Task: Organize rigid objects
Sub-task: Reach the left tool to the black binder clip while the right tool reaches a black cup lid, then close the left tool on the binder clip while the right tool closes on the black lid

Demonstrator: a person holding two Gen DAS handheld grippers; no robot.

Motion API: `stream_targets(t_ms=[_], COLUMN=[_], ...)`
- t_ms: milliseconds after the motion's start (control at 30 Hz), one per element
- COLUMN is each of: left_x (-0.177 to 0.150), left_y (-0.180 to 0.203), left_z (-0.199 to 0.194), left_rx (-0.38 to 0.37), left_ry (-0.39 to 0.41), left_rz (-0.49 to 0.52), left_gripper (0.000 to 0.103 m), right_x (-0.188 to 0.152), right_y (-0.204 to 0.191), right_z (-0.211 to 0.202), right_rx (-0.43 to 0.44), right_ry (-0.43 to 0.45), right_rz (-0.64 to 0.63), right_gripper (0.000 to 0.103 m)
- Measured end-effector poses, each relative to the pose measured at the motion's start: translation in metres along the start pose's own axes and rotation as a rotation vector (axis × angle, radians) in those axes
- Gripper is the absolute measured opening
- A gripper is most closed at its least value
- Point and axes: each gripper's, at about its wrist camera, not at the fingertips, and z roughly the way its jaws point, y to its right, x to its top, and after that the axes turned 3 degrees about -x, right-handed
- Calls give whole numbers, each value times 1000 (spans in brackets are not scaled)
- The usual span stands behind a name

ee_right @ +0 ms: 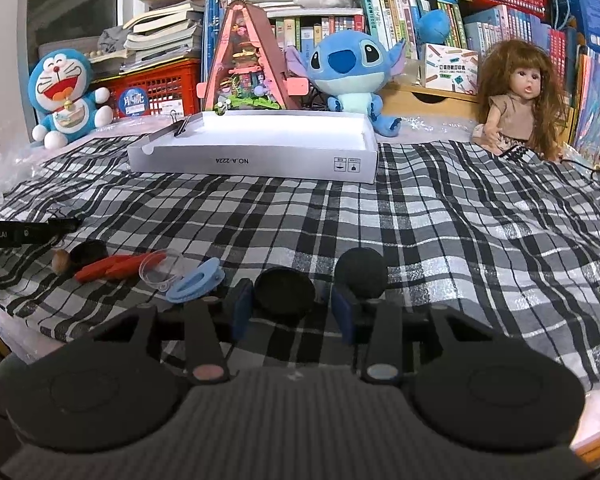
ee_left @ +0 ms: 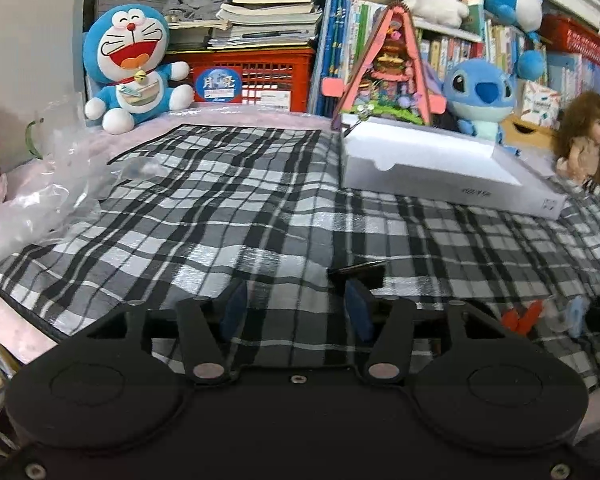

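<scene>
Right wrist: right claw (ee_right: pixel 292 308) spread, flanking black round lid (ee_right: pixel 284 290). Left wrist: left claw (ee_left: pixel 296 308) spread, empty, over checkered cloth (ee_left: pixel 240 208).

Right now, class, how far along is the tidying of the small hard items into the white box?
Done: only a binder clip sits on the white box rim. In hand: nothing; the right gripper is open around a black disc, and the left gripper is open and empty. Left: disc, black ball, blue clip, clear cup, red piece.
</scene>
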Motion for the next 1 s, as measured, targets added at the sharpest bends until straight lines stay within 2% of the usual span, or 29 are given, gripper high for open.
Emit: stream_targets(t_ms=[133, 267, 433, 500, 533, 567, 633, 733, 1000], left_x=[-1, -1, 4, 6, 7, 6, 6, 6, 21], left_y=[6, 17, 22, 22, 23, 24, 28, 35, 41], left_z=[-4, 0, 10, 13, 15, 17, 17, 13, 7], left_rx=[-36, -50, -54, -56, -57, -55, -50, -85, -124], left_ry=[8, -3, -5, -2, 0, -9, -1, 1, 3], left_rz=[-12, -5, -60, -80, -78, -69, -47, -10, 12], left_gripper=[69, 69, 70, 64, 36, 31, 31, 31, 31], right_x=[0, 0, -2, -2, -2, -2, -2, 0, 17], right_y=[0, 0, -1, -1, -1, -1, -3, -5, -3], right_z=[0, 0, 0, 0, 0, 0, -2, -6, -6], right_rx=[2, 5, 6, 6, 6, 7, -4, 9, 17], right_ry=[1, 2, 8, 9, 9, 8, 10, 29, 48], right_rz=[12, 25, 33, 33, 36, 39, 40, 33, 38], right_gripper=[58, 58, 58, 58, 57, 40, 37, 37, 37])
